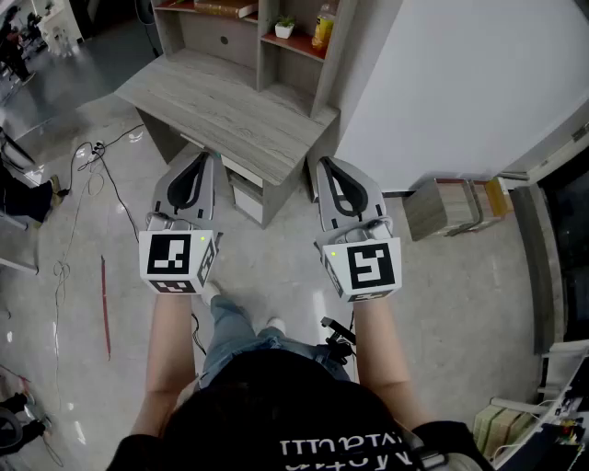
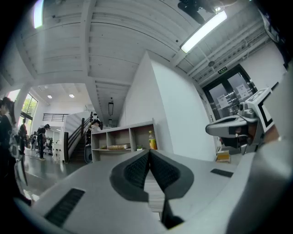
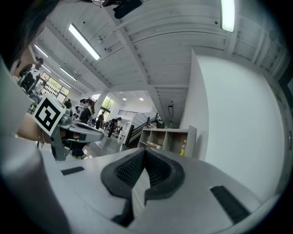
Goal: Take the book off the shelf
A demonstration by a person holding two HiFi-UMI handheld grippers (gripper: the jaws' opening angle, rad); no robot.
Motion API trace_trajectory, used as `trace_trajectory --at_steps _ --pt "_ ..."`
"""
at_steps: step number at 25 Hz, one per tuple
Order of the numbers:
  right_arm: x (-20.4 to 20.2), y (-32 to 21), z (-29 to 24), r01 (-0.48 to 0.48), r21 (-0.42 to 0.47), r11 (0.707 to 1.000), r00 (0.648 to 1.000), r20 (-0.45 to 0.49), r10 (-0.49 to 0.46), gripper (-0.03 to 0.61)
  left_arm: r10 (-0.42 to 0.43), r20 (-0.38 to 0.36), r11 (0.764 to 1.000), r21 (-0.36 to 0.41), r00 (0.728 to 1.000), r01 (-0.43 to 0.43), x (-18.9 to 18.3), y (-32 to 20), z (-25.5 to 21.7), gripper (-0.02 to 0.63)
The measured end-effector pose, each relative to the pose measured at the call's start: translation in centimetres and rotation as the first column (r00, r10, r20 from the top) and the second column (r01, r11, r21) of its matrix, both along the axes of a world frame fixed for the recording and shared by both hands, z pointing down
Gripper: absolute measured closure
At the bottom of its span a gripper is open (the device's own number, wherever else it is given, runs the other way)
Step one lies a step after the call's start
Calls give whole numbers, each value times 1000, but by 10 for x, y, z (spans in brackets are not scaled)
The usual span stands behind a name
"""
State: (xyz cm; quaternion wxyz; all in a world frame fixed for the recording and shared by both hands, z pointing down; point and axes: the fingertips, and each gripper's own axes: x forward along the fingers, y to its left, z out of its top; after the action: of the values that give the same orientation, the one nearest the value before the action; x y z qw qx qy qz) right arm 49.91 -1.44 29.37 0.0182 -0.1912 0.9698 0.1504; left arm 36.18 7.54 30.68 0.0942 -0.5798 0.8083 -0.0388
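At 12 o'clock in the head view there's a shelf unit (image 1: 260, 37) sitting on the back of a grey wood-look desk (image 1: 230, 106). The book (image 1: 225, 8) is up there, lying flat in the compartment just left of the divider. It looks tan-brown with a paler edge, and the top of the frame cuts part of it off.

The left gripper view gives a side-on look. There the book (image 2: 118, 146) is long, low and flat on its board. A little potted plant (image 2: 138, 147) and a yellow bottle (image 2: 151, 140) sit in the compartment at its 3 o'clock. I can't read any title or spine text, it's way too small, and the same goes for the bottle's label.

As for writing, the black shirt (image 1: 345, 448) at 6 o'clock has white lettering, but it's upside down from here and I can't make it out. The left gripper (image 1: 199, 166) has a cube (image 1: 177, 260) with black-and-white square markers, and the right gripper (image 1: 329, 170) has one too. In the left gripper view a small sign (image 2: 222, 69) hangs over the glass doors at about 2 o'clock, also too tiny to read.

Both tongs have their jaws pressed fully together with nothing between them. They're held out side by side, left at roughly 10 o'clock of centre and right at roughly 2. They point toward the desk, well apart from the book.
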Motion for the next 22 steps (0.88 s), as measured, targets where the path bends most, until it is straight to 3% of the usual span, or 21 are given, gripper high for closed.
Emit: trace_trajectory --at_steps 6,11,12,14,17,22 --pt "0 11 1 22 -4 1000 999 -29 -22 566 1 -19 1000 -6 1000 -1 5 4 0 603" --pt "-5 16 -2 34 -24 999 999 10 -34 560 -4 -18 1000 -2 1000 4 0 9 -1 603" --pt "-9 16 1 43 -43 998 999 0 -43 520 -7 -21 1000 2 1000 7 -2 10 -1 603" --pt "-17 17 8 62 -91 994 998 -18 -64 259 -10 -24 1000 7 1000 10 -7 12 -2 603" --pt "-27 12 17 40 -134 990 998 -33 -44 202 -12 -25 1000 12 1000 13 -16 14 -1 603" --pt "-52 4 18 8 -123 992 999 -52 -15 192 -17 -34 999 29 999 18 -45 13 -3 603"
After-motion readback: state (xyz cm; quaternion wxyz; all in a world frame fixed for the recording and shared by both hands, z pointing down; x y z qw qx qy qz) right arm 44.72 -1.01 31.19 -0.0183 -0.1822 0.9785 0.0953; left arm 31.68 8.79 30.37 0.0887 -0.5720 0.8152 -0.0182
